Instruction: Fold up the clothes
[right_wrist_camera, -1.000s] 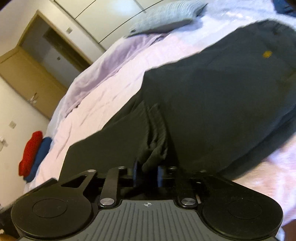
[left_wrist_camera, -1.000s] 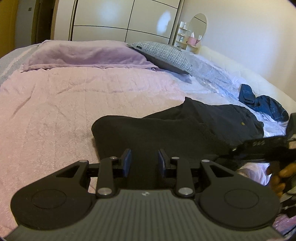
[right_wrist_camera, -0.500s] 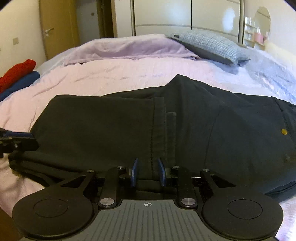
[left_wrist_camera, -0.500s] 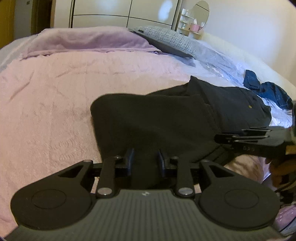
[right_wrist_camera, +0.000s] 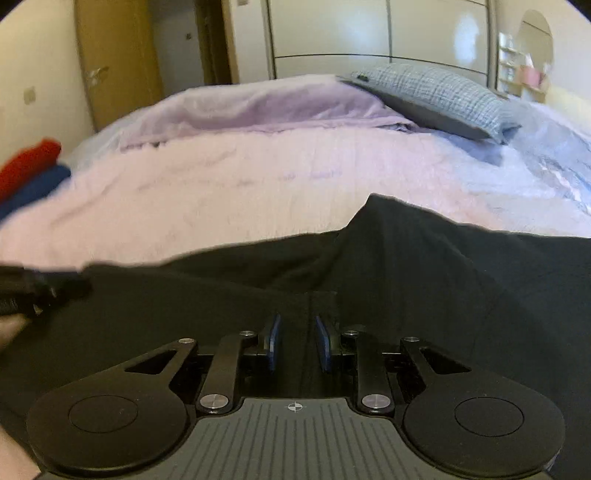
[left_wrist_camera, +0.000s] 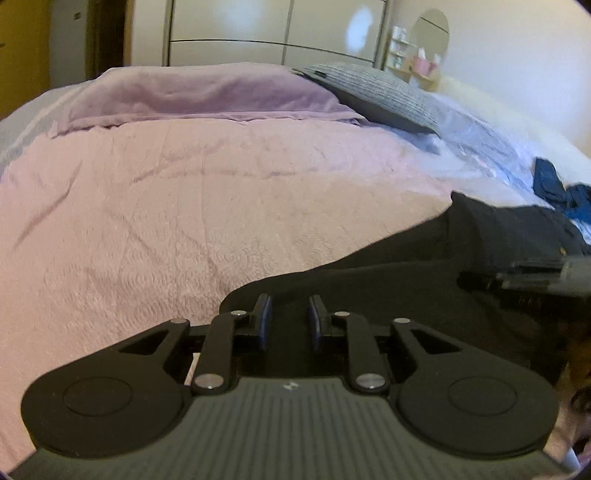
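Pulled back vs 0.5 s ago: both tools w/ narrow gaps over black trousers [right_wrist_camera: 424, 280] on bed [left_wrist_camera: 184, 221]; left tool [left_wrist_camera: 287, 317], right tool [right_wrist_camera: 297, 338], nothing gripped.

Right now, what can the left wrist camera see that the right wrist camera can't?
Only the left wrist view shows the crumpled blue clothes at the far right of the bed, and the right tongs reaching in blurred from the right.

Only the right wrist view shows the red and blue folded stack at the left edge, and the wooden door.

Both share the black garment, pink bedspread, purple pillow, grey checked pillow and round mirror.
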Demonstrator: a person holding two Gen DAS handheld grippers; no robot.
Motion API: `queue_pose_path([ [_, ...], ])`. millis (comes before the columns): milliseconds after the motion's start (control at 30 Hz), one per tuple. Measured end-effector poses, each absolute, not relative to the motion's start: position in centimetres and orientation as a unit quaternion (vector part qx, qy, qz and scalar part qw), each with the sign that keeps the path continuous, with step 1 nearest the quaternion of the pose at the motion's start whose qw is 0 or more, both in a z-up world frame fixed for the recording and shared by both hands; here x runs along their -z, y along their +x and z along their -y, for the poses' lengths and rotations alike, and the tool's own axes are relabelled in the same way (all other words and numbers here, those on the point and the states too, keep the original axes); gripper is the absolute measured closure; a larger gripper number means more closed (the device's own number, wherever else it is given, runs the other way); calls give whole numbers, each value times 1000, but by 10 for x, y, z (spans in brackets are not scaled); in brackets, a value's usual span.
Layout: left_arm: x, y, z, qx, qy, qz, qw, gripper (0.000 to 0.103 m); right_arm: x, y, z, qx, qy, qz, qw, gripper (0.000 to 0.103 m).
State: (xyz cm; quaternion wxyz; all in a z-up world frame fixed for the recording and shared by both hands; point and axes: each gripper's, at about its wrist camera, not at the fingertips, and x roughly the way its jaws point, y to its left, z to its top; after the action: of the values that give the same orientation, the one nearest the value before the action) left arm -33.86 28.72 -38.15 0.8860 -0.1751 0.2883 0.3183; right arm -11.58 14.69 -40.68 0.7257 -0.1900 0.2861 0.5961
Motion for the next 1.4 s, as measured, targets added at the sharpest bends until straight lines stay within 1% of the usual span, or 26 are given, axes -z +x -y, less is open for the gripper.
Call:
queue_pose_path([
  [67,372,-344,-277,-324,-166,-283,887,85,404,-121,-141,-596,-202,-272,728,78],
  [200,354,-361,-250,-334,-154,-270,890,86,378,-130,-100,-602,-165,-278,730,78],
  [267,352,-370,-231,-335,-158,-272,888,86,374,-136,-79,-601,-160,-291,727,78],
  [367,363,-375,-212,-346,-169,-286,877,85,387,-143,-65,-584,-181,-329,720,78],
  [433,363,-375,-203,-366,-175,-288,868,85,387,-147,-62,-579,-190,-326,723,78],
  [500,350,-374,-194,-382,-168,-286,862,84,384,-150,-57,-575,-191,-326,726,78],
  [600,333,-376,-177,-396,-160,-285,858,78,366,-145,-38,-565,-154,-339,736,77],
  [633,328,-376,-171,-400,-158,-288,856,77,363,-142,-31,-555,-145,-346,742,76],
  [700,319,-377,-159,-407,-155,-292,851,74,357,-136,-17,-538,-133,-356,752,70],
  [733,316,-377,-153,-409,-152,-295,850,70,354,-134,-9,-529,-128,-361,757,69],
  [833,309,-376,-133,-412,-141,-306,847,66,345,-126,13,-505,-113,-371,771,66],
  [900,305,-375,-121,-413,-132,-313,845,65,336,-125,28,-500,-105,-366,778,58],
  [967,302,-374,-108,-415,-121,-318,844,63,327,-124,39,-498,-100,-358,783,54],
  [1033,299,-374,-95,-415,-111,-322,844,60,321,-125,52,-499,-94,-353,786,52],
  [1400,296,-363,-60,-404,-87,-334,847,59,317,-119,89,-491,-68,-353,793,51],
])
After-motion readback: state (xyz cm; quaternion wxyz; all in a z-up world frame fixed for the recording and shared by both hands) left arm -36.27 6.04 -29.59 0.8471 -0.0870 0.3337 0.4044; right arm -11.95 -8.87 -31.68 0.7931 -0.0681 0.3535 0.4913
